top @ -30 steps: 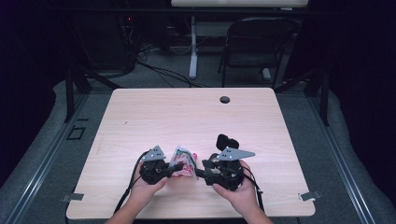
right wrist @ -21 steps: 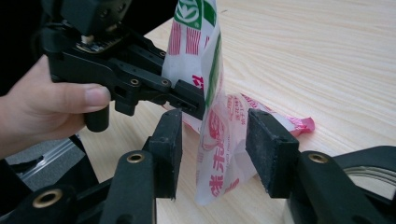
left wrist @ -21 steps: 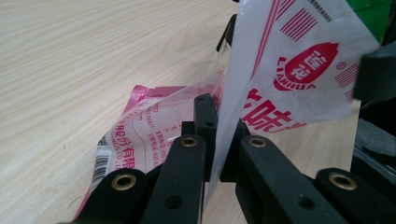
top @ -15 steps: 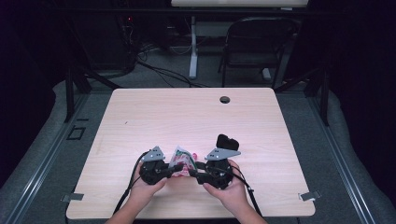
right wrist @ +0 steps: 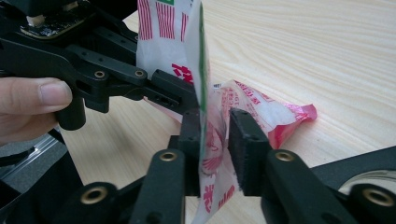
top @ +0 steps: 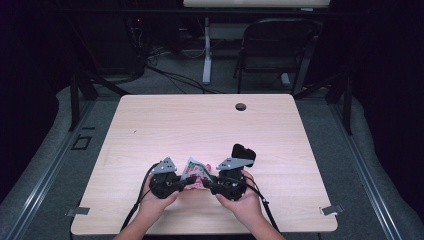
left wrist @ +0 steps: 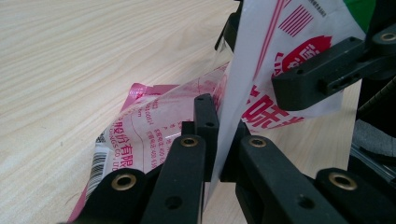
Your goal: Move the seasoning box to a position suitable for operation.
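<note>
A white plastic packet (top: pixel 196 172) with red and green print stands on edge between my two grippers near the table's front edge. My left gripper (top: pixel 187 183) is shut on one thin edge of the packet (left wrist: pixel 154 126), its jaws (left wrist: pixel 217 116) pinching the film. My right gripper (top: pixel 208 186) faces it from the other side. In the right gripper view the packet (right wrist: pixel 261 112) runs between my right gripper's jaws (right wrist: pixel 217 128), lying against the left pad (right wrist: pixel 189 126). Part of the packet sags onto the wood.
A small black object (top: pixel 243 151) lies on the table just behind my right gripper. A round cable hole (top: pixel 240 106) sits near the table's far edge. A folding chair (top: pixel 275 45) stands beyond the wooden table (top: pixel 150 125).
My right gripper has shifted left, closer to the left gripper, and the packet is more bunched up between them. The left gripper has hardly moved.
</note>
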`<state>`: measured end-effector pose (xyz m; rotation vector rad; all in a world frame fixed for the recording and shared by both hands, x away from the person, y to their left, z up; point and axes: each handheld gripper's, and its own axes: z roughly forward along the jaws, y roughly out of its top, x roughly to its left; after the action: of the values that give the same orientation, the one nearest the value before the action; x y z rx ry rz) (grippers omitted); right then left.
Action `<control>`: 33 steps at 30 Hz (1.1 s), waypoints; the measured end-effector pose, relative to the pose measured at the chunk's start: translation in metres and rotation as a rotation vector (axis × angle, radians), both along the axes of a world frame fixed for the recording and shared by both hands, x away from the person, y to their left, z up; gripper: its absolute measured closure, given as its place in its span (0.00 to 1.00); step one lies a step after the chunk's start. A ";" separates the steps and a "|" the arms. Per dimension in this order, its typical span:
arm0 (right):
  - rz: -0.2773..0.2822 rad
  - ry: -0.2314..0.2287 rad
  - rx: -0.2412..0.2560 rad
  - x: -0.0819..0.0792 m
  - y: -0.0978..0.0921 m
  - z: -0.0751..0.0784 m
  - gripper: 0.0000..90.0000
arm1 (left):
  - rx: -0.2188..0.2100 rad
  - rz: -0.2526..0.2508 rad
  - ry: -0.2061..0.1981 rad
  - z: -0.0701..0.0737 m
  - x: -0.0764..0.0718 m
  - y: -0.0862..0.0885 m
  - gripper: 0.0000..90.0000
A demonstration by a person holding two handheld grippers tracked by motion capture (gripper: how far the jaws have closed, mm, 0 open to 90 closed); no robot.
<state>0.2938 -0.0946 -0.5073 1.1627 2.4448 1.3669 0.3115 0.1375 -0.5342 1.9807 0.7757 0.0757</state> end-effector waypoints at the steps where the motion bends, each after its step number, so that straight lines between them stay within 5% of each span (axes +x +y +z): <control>1: 0.001 0.003 -0.004 0.000 0.000 0.000 0.87 | 0.001 0.001 -0.001 0.000 0.000 0.000 1.00; 7: 0.000 0.016 -0.029 0.000 0.000 0.000 0.97 | 0.006 -0.003 -0.001 0.000 -0.001 -0.001 1.00; 18: 0.015 0.019 -0.042 0.002 -0.001 0.001 1.00 | 0.016 -0.004 -0.024 0.000 -0.002 0.000 0.98; 25: 0.020 0.014 -0.027 0.004 -0.003 0.001 1.00 | 0.039 0.001 -0.067 0.001 -0.004 0.006 0.87; 33: 0.031 0.007 -0.008 0.006 -0.003 0.002 1.00 | 0.041 0.013 -0.058 -0.004 -0.006 0.016 0.68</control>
<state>0.3003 -0.0978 -0.5051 1.1346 2.4805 1.3629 0.3058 0.1533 -0.5384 2.0037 0.7547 0.1568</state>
